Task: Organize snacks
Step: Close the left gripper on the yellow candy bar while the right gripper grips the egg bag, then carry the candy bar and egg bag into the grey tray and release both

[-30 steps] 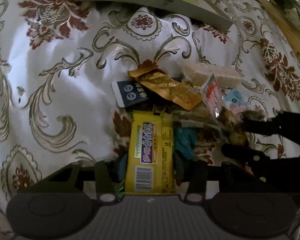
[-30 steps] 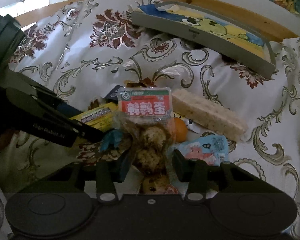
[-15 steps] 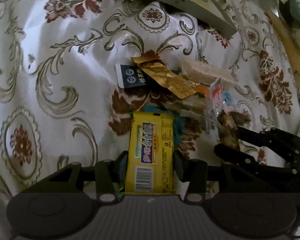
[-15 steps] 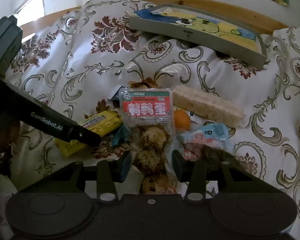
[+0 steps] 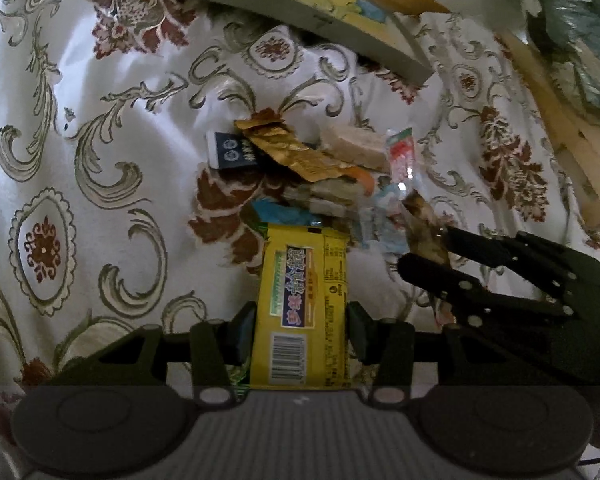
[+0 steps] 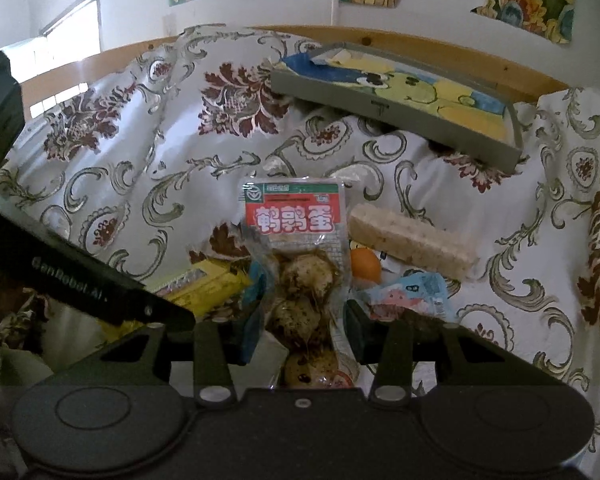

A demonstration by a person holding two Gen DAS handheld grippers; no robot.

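My left gripper (image 5: pixel 302 326) is shut on a yellow snack packet (image 5: pixel 304 300), lifted off the floral cloth. My right gripper (image 6: pixel 302 318) is shut on a clear quail-egg pack (image 6: pixel 300 264) with a red and green label, also raised. In the left wrist view the right gripper (image 5: pixel 424 248) shows at the right with that pack edge-on. The snack pile below holds a gold wrapper (image 5: pixel 296 152), a navy packet (image 5: pixel 232 152), a pale rice bar (image 6: pixel 412 240), an orange piece (image 6: pixel 364 264) and a light blue packet (image 6: pixel 412 292). A grey tray (image 6: pixel 388 108) with a cartoon bottom lies beyond the pile.
The floral cloth (image 5: pixel 100 160) covers the whole surface in soft folds. A wooden board (image 6: pixel 440 48) runs behind the tray, with a wall of pictures above. In the right wrist view the left gripper's black body (image 6: pixel 80 280) crosses the left side.
Both grippers have risen with their packets; the pile looks smaller and farther below. The tray and the wall behind it show more fully in the right wrist view.
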